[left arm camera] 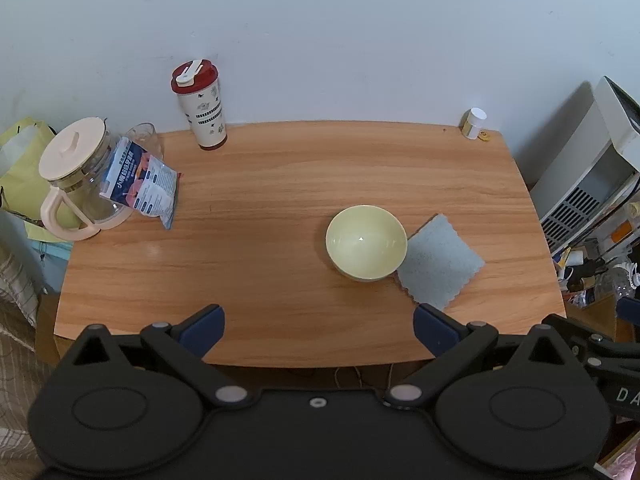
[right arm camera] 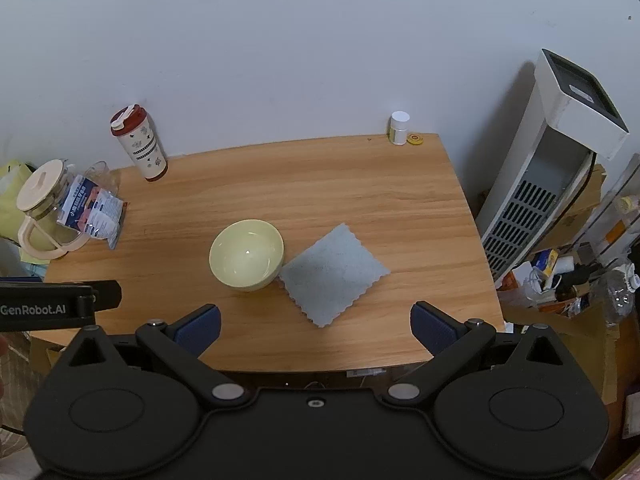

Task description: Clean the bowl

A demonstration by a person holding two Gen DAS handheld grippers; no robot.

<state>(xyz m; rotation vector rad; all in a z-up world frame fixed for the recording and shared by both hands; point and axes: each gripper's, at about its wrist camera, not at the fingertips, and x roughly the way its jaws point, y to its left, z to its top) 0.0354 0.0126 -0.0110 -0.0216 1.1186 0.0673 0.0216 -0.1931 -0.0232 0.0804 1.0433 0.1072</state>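
Both sets of tongs are spread wide with nothing in them: left gripper (left arm camera: 319,330) and right gripper (right arm camera: 316,328) hang over the near edge of the table (right arm camera: 360,184), touching nothing. The yellow bowl (right arm camera: 246,255) sits upright mid-table, with the grey cloth (right arm camera: 334,274) flat against its right side.

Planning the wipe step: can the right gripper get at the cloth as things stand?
Probably yes. The right gripper is open and empty, and the cloth lies flat just ahead of it with bare table between; only the bowl touches its left corner.
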